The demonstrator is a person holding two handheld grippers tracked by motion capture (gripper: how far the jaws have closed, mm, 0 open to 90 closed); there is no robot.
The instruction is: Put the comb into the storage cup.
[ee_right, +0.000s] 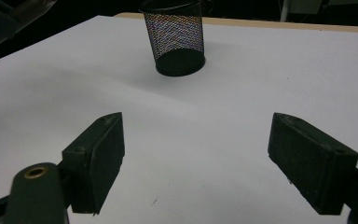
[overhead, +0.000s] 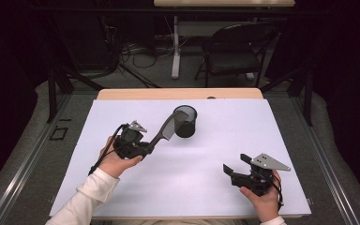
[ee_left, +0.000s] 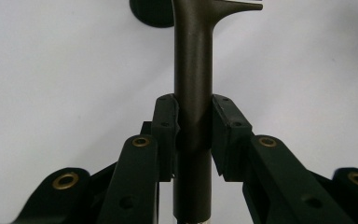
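A black mesh cup stands upright on the white table top, just behind the middle. My left gripper is shut on the round handle of a dark long-handled tool, perhaps a comb or brush. The tool slants up to the right, and its flat head reaches the cup's left rim. In the left gripper view the handle is clamped between both pads of the gripper, with the cup's base beyond it. My right gripper stays open at the front right with nothing between its jaws; in its own view the gripper faces the cup.
The white top ends in a wooden edge at the back. Behind the table stand a black folding chair and a white table leg, with cables on the floor. Bare table surface lies between the two grippers.
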